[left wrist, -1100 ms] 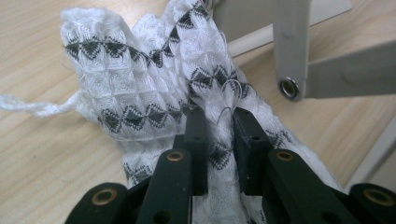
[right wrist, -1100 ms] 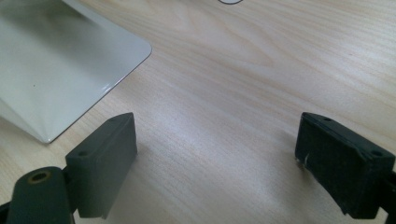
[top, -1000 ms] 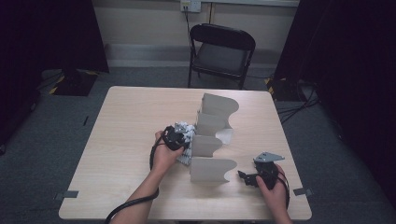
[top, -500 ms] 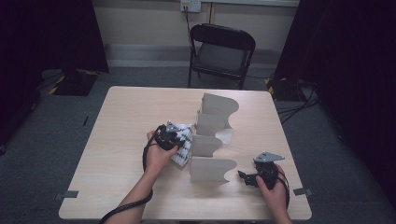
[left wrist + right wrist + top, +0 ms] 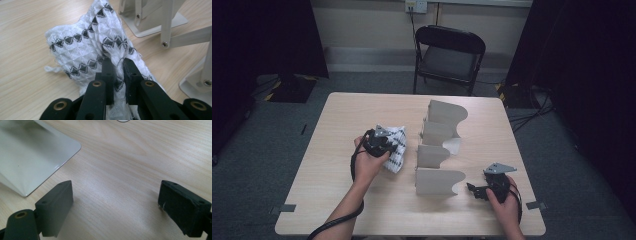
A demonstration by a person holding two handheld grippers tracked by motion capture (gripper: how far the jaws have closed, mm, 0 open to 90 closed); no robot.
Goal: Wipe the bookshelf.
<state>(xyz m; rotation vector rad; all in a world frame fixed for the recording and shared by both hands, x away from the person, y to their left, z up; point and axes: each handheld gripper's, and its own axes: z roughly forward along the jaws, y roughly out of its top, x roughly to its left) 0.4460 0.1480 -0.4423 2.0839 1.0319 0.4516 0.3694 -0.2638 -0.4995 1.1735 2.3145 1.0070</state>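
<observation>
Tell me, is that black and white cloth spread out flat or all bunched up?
Bunched up. The cloth hangs crumpled in folds, pinched in the left claw.

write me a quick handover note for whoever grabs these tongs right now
Left tongs: shut on the black-and-white cloth, which hangs bunched from them over the table, left of the grey rack.
Right tongs: open, holding nothing, low over bare wood near the rack's front right corner.
Done: cloth is gripped and partly lifted.
Left: it is not yet on the rack; probably drape it over one of the dividers, perhaps with the right tongs helping to spread it.
</observation>
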